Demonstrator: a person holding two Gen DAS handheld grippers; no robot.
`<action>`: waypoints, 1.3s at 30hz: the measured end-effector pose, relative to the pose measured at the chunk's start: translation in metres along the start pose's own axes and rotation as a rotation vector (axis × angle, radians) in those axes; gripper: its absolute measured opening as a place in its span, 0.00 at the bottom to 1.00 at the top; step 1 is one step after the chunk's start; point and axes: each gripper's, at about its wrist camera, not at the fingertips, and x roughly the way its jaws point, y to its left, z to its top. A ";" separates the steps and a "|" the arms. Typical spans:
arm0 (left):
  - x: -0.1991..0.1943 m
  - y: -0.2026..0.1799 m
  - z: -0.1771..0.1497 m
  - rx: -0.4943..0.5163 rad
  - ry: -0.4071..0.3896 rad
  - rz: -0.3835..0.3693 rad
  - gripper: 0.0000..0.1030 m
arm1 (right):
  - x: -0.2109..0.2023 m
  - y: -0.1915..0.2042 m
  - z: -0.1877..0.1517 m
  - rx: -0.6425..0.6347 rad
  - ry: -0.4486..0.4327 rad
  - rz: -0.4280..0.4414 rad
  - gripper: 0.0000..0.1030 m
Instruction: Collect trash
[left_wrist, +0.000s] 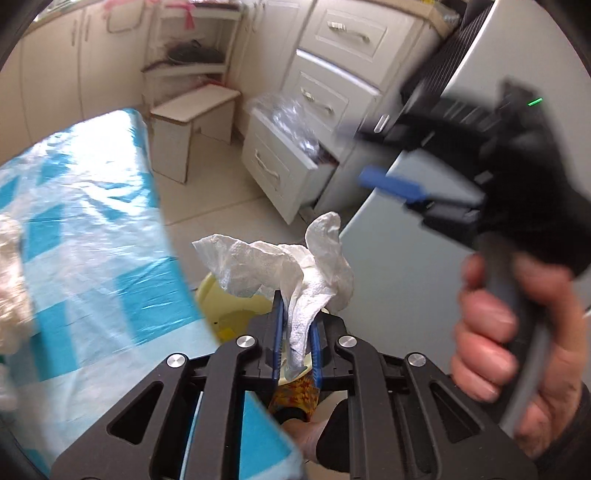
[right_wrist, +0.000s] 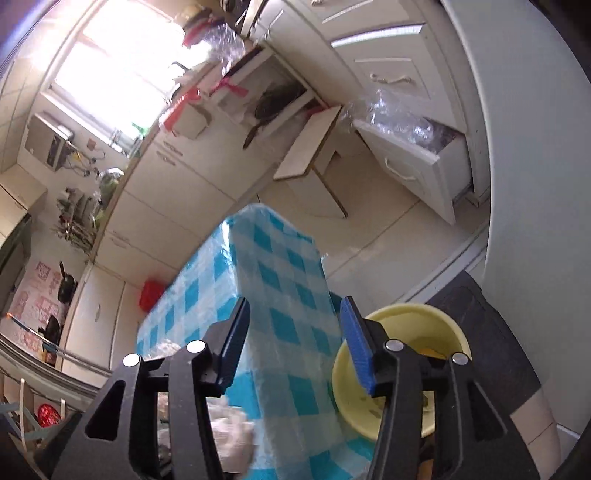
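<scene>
In progress: we hold a crumpled white paper tissue pinched in the left gripper above the pale yellow plastic bin, not yet dropped; right gripper spread, empty; pale crumpled scraps left on the near blue-checked bench.

Left gripper jaws clamped, right gripper jaws spread

My right claw motion-blurred, yellow bin mostly hidden behind my tissue, desk edge smeared

No readable text anywhere — wall stickers perhaps printed, too blurred.
</scene>
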 end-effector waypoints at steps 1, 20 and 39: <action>0.016 -0.002 0.004 -0.001 0.031 0.026 0.20 | -0.006 0.001 0.003 -0.007 -0.032 0.002 0.54; -0.136 0.039 -0.039 -0.098 -0.206 0.185 0.70 | 0.002 0.060 -0.008 -0.166 -0.115 -0.046 0.65; -0.212 0.063 -0.071 -0.183 -0.300 0.219 0.76 | 0.027 0.098 -0.028 -0.310 -0.134 -0.124 0.74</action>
